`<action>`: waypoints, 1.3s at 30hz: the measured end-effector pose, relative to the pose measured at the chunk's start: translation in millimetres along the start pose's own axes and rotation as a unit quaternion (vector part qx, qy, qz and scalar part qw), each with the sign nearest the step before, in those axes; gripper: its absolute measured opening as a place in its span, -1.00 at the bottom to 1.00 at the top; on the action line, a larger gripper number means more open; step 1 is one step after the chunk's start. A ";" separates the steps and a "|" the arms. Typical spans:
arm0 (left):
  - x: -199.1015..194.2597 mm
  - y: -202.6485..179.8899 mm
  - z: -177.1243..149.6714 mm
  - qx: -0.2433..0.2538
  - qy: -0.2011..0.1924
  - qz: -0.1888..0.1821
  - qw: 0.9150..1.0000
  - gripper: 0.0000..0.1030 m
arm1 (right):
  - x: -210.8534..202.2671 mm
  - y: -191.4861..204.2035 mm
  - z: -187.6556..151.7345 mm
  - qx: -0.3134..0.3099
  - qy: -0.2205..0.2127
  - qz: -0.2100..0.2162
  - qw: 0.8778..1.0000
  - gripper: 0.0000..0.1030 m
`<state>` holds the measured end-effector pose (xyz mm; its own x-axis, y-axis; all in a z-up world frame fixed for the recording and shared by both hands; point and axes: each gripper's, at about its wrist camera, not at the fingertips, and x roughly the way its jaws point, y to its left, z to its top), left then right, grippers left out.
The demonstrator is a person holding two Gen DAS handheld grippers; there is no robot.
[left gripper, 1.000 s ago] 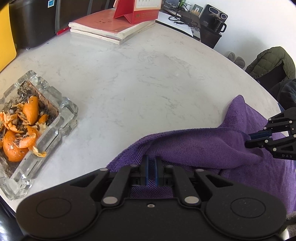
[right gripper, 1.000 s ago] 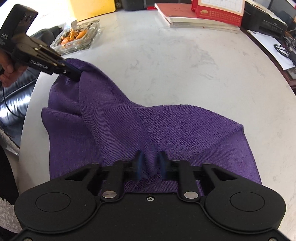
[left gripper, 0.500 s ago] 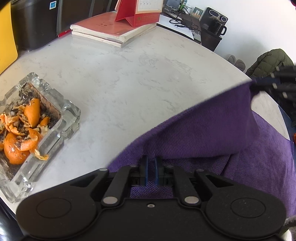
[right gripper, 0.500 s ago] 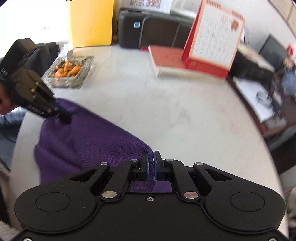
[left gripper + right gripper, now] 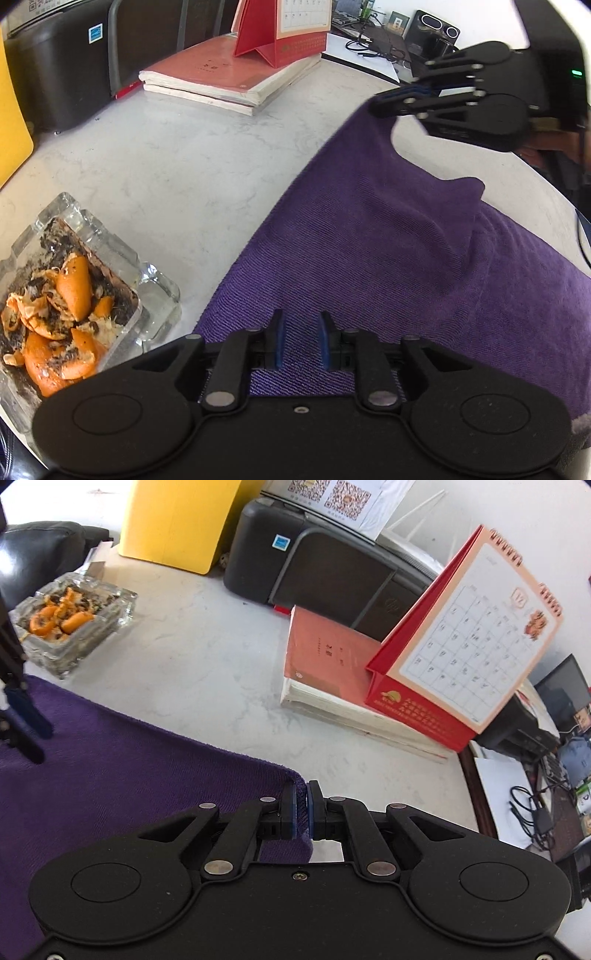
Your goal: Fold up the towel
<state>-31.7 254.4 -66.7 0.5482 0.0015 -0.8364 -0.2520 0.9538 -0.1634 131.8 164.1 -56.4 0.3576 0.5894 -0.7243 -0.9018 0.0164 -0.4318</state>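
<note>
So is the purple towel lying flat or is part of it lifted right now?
Partly lifted. The right tool pinches one corner of the towel and holds it up over the table; the rest lies on it.

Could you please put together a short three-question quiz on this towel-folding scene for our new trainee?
1. True or false: the right gripper is shut on a corner of the purple towel.
2. What lies in the glass ashtray: A) coins, B) orange peel, C) keys?
3. What does the red desk calendar stand on?

Key
1. True; its pads pinch the cloth.
2. B.
3. The stacked books.

The left gripper is opening, its pads apart over the towel.
</note>
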 end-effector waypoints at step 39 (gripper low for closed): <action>99.7 -103.6 106.6 0.143 -0.048 0.099 0.984 -0.56 | -270.6 81.7 -321.3 0.530 0.142 -0.199 0.812 0.06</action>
<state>134.1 187.8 -77.3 0.5871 0.2102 -0.7817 -0.1342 0.9776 0.1621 39.3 -253.5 -68.3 0.5784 0.1594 -0.8000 -0.3483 0.9351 -0.0655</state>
